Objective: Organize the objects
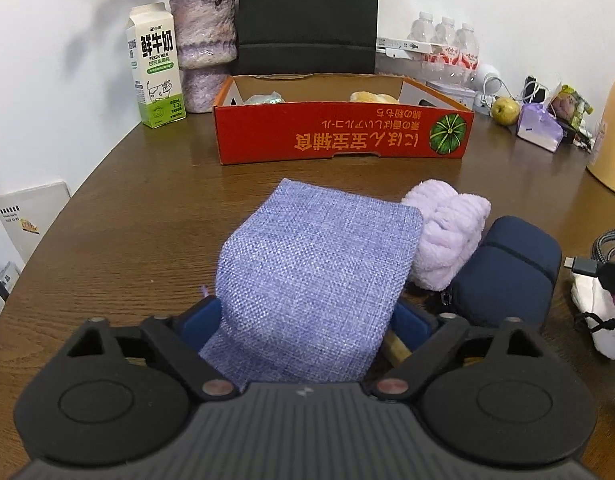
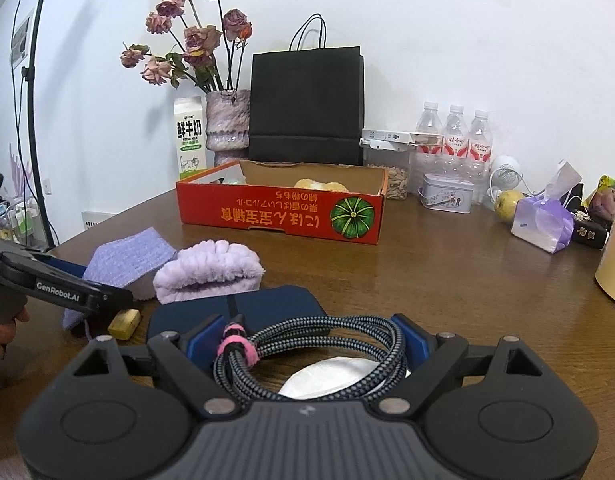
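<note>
Two grippers: both busy over the table (image 1: 119, 216).
Left gripper (image 1: 307, 320): jaws wide around the pouch (image 1: 319, 264); whether the pads bite yet, I cannot tell.
Right gripper (image 2: 307, 340): jaws wide around the cable (image 2: 307, 344), not visibly pinching.
Pouch: lilac woven cloth, flat and floppy, just beside the towel (image 1: 447, 232), well short of the box (image 1: 339, 132).
Tip: grip the pouch firmly, lift clear, then carry it to the box.

The brown worktop (image 2: 447, 280) held a red box (image 2: 281, 216), a milk carton (image 2: 189, 136), a vase (image 2: 227, 124), a black bag (image 2: 307, 108), a purple towel (image 2: 209, 270) and a blue case (image 1: 507, 268).
</note>
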